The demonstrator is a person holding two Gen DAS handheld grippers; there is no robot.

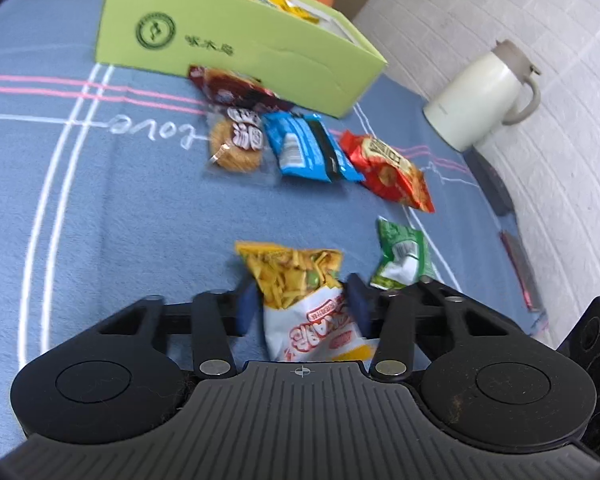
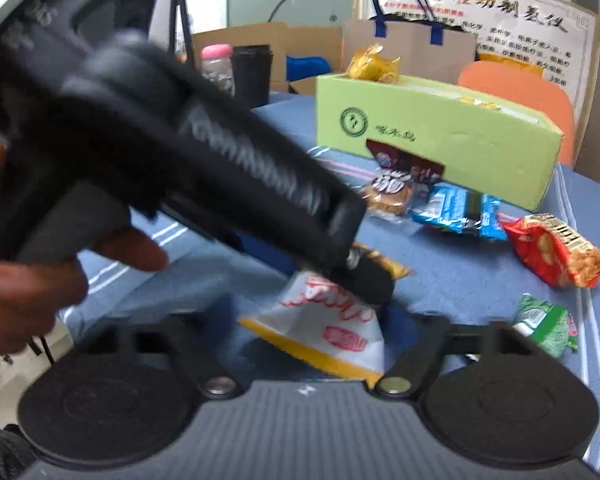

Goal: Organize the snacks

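My left gripper (image 1: 302,304) is shut on a yellow-and-white chip packet (image 1: 300,280) and holds it above the blue cloth. In the right wrist view the same packet (image 2: 332,332) hangs below the left gripper's black body (image 2: 204,168). My right gripper's fingertips are hidden behind the packet and the left gripper. The green snack box (image 1: 236,40) stands at the far side with packets inside; it also shows in the right wrist view (image 2: 440,140). Loose on the cloth lie a biscuit packet (image 1: 236,140), a blue packet (image 1: 308,148), a red packet (image 1: 388,168), a green packet (image 1: 404,256) and a dark red packet (image 1: 232,88).
A cream thermos jug (image 1: 484,96) stands at the right by the white brick wall. A brown paper bag (image 2: 412,40), cardboard boxes, a pink-capped bottle (image 2: 216,64) and a black cup (image 2: 252,72) stand behind the table. An orange chair (image 2: 520,92) is behind the box.
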